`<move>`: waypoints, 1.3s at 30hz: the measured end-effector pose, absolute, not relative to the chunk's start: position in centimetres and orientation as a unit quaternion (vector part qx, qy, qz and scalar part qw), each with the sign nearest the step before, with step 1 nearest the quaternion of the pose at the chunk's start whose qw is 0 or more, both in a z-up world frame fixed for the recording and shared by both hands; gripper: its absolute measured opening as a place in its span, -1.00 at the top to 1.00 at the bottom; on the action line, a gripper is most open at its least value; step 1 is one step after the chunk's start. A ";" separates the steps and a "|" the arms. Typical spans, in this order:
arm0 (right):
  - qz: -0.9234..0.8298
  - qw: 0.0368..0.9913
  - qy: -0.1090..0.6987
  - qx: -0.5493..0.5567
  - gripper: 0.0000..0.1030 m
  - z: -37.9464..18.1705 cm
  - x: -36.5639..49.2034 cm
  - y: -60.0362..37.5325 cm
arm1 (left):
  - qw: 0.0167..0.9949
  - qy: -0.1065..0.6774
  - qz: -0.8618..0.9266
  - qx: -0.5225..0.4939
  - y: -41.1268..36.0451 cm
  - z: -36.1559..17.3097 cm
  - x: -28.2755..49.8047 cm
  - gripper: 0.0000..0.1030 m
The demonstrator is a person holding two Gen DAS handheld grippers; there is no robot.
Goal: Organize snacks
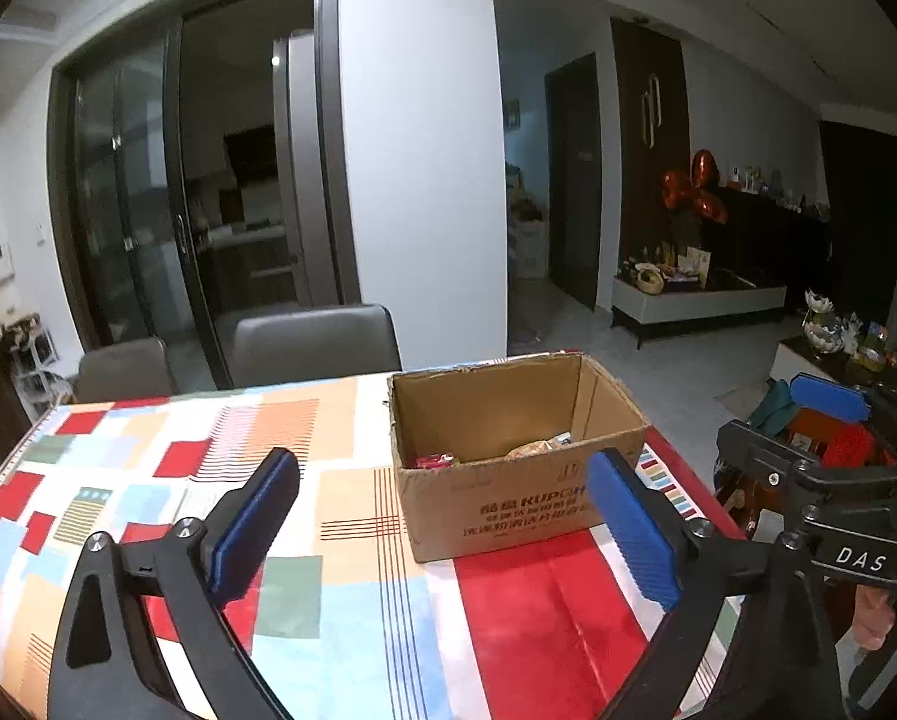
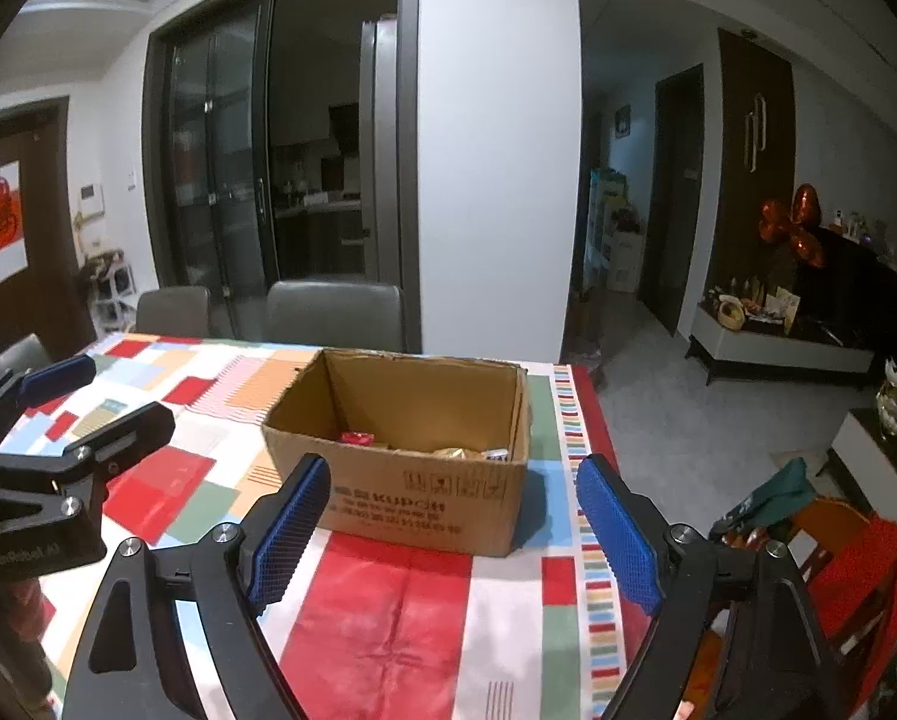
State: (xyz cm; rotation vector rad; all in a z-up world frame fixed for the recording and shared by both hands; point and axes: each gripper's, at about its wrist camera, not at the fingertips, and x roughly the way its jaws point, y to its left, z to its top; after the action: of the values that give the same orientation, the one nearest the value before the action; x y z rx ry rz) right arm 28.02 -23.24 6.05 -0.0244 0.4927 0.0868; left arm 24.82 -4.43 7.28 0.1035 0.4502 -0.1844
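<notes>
Both mine spread wide, nothing between pads: left gripper [image 1: 442, 525], right gripper [image 2: 454, 534]. Box [image 2: 412, 480] ahead on table [image 2: 382, 612], snacks [image 2: 357, 437] low inside, maybe a few. No loose snacks visible on cloth. Judgement: scan around before reaching; stay clear of cardboard walls.

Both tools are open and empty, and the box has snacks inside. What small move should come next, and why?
Probably pull both tools back: the left tool and right tool hold nothing, the snacks lie in the box, and no loose snack shows on the table.
</notes>
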 end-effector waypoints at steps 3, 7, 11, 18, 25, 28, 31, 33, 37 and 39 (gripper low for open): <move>0.042 0.973 0.225 -0.008 -0.70 6.1 26.0 -23.2 | 0.973 0.207 -0.088 0.055 -4.3 7.1 22.9 -1.00; 0.040 0.978 0.206 -0.014 -0.76 6.2 23.7 -23.0 | 0.976 0.195 -0.084 0.054 -4.1 6.5 20.6 -1.00; 0.036 0.980 0.195 -0.020 -0.76 5.9 21.8 -22.8 | 0.976 0.194 -0.084 0.048 -4.0 6.1 19.2 -1.00; 0.038 0.981 0.190 -0.007 -0.76 5.0 19.3 -23.3 | 0.976 0.192 -0.081 0.054 -4.1 5.4 17.2 -1.00; 0.041 0.980 0.196 -0.002 -0.76 4.1 18.2 -23.2 | 0.979 0.180 -0.077 0.053 -3.9 5.1 15.8 -1.00; 0.040 0.980 0.195 0.000 -0.76 3.9 17.9 -23.3 | 0.979 0.180 -0.078 0.049 -3.8 5.1 15.5 -1.00; 0.038 0.980 0.193 0.003 -0.76 3.9 17.5 -23.3 | 0.980 0.176 -0.078 0.049 -3.8 4.9 15.1 -1.00; 0.036 0.981 0.192 0.003 -0.76 3.7 17.3 -23.3 | 0.982 0.169 -0.069 0.054 -3.9 4.8 15.0 -1.00; 0.037 0.980 0.196 0.007 -0.76 3.5 17.1 -23.4 | 0.982 0.164 -0.067 0.058 -3.9 4.5 14.8 -1.00; 0.038 0.979 0.198 0.010 -0.76 3.3 17.1 -23.4 | 0.982 0.166 -0.069 0.055 -3.9 4.5 14.8 -1.00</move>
State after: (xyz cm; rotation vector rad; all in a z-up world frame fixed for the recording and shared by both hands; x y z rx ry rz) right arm 17.05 -23.41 3.31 0.0194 0.3996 0.0759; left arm 14.81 -3.94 4.49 0.1104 0.3335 -0.1390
